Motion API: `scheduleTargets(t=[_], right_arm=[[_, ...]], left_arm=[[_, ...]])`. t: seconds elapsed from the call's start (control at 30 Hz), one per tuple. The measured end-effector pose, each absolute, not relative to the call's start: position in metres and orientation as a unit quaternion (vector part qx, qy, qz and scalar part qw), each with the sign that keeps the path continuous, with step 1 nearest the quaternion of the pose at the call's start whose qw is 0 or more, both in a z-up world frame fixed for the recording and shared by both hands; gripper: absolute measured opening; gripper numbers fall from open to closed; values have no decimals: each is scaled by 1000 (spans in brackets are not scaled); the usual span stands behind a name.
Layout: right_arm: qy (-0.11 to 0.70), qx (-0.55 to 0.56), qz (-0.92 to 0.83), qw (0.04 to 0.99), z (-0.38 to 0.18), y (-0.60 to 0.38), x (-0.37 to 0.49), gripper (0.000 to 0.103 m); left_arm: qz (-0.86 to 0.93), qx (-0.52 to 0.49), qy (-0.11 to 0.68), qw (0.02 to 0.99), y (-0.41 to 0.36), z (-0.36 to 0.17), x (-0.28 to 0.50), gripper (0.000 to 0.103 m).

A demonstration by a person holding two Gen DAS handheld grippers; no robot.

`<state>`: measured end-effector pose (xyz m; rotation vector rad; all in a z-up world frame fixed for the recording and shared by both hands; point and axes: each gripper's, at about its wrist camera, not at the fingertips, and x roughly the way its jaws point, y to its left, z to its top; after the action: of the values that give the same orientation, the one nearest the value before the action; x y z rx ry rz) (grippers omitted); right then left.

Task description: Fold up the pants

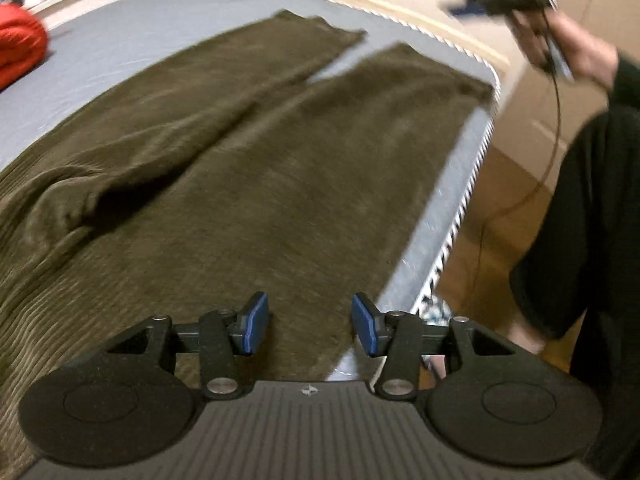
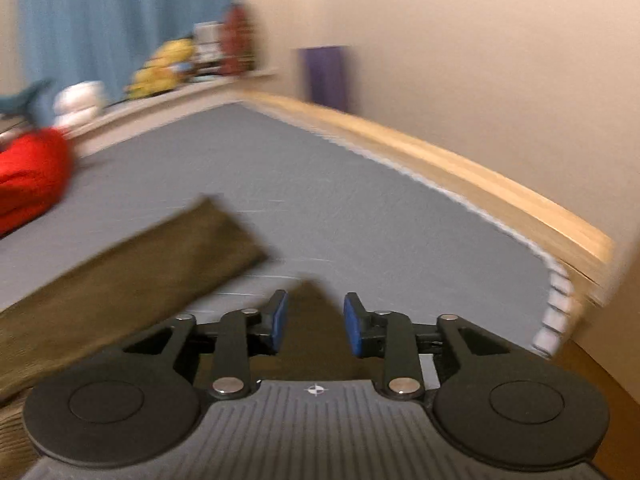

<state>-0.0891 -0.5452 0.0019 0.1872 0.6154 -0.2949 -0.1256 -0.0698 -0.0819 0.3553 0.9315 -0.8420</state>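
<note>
Two hand-held grippers are in use, one in each of my hands, above a bed [image 1: 104, 40] with a grey-blue sheet. My left hand-held gripper [image 1: 310, 328] points down at a pair of olive-brown corduroy pants [image 1: 240, 152] laid flat on the bed. Its blue pads [image 1: 256, 324] stand apart with nothing between them, hovering above the near end of the pants without touching the cloth. Both trouser legs run away from me toward the far end of the bed, parted by a narrow wedge of sheet near the hems. One leg lies along the right edge of the mattress; the other lies to its left, with a rumpled fold near the left side.

My right hand-held gripper [image 2: 314, 324] is raised above the far ends of the legs; from the left camera it shows as a blurred dark shape in my right hand [image 1: 580, 52] at the upper right, with a thin black cable [image 1: 556, 120] hanging from it. In its own view, its blue pads are apart and hold nothing; a corner of one hem shows below the gap, and the other leg's hem lies to the left.

At the far left of the bed sits a red bundle [image 2: 32, 176]. Beyond it, a ledge holds blurred soft toys [image 2: 160, 68] before a blue curtain [image 2: 120, 20]. A pale wooden frame [image 2: 460, 176] borders the mattress on the right.
</note>
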Motion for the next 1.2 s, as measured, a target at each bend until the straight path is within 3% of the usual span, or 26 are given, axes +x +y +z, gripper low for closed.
scheduleTargets(t=[0.1, 0.37, 0.73, 1.03, 1.2], right_arm=[[332, 46, -53, 941, 4, -489, -52, 45], [425, -68, 52, 901, -53, -380, 16, 45], [464, -223, 126, 848, -101, -342, 28, 43], [477, -166, 176, 845, -86, -362, 26, 44], [481, -211, 169, 834, -103, -349, 28, 45]], left_arm=[[-397, 186, 430, 789, -79, -86, -131, 51], [-383, 181, 416, 805, -76, -75, -122, 51], [-327, 117, 413, 842, -40, -49, -69, 52], [-323, 100, 402, 851, -31, -36, -56, 52], [-328, 109, 406, 846, -35, -39, -58, 53]])
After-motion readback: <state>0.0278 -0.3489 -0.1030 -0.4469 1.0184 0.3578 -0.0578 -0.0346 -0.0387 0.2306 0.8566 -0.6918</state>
